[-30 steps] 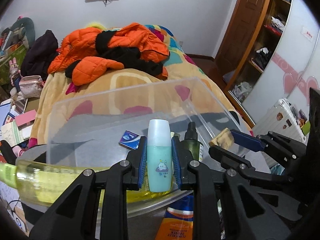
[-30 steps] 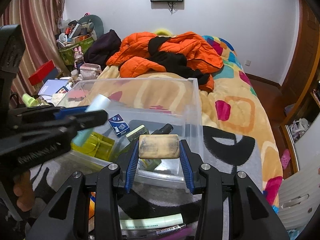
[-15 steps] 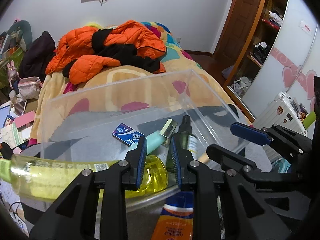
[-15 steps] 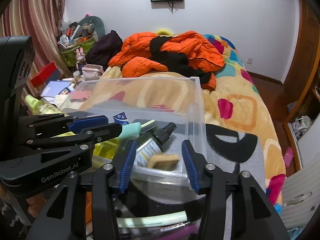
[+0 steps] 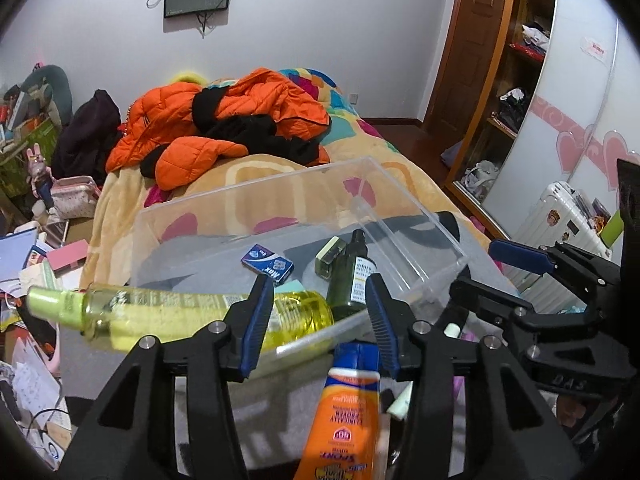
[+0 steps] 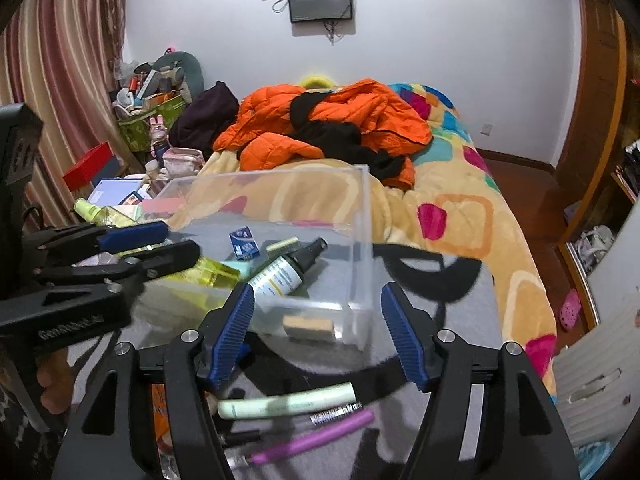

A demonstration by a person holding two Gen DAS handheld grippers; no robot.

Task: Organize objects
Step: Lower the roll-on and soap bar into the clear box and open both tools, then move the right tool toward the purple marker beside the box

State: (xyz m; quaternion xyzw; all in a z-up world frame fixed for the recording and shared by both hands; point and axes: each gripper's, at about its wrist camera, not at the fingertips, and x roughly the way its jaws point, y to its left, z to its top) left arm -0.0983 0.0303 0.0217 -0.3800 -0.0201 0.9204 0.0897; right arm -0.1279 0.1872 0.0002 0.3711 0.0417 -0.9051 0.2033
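A clear plastic bin (image 5: 280, 188) (image 6: 362, 216) stands on the bed. In it lie a yellow bottle (image 5: 200, 312), a dark green spray bottle (image 5: 352, 276) (image 6: 286, 270), a blue box (image 5: 267, 263) (image 6: 243, 245), a small green box (image 5: 330, 256), a teal bottle (image 6: 242, 268) and a tan sponge (image 6: 309, 327). My left gripper (image 5: 320, 320) is open and empty at the bin's near edge. My right gripper (image 6: 316, 330) is open and empty, just before the bin's near wall. An orange sunscreen tube (image 5: 342, 412) lies below the left gripper.
A pale green tube (image 6: 286, 400), a purple pen (image 6: 312, 438) and other pens lie on the grey blanket near the right gripper. Orange and black jackets (image 5: 224, 128) are heaped on the bed behind the bin. Clutter lies left, a wardrobe (image 5: 512, 80) right.
My left gripper let go of the teal bottle and my right let go of the tan sponge. Both now lie in the bin. Both grippers opened and drew back.
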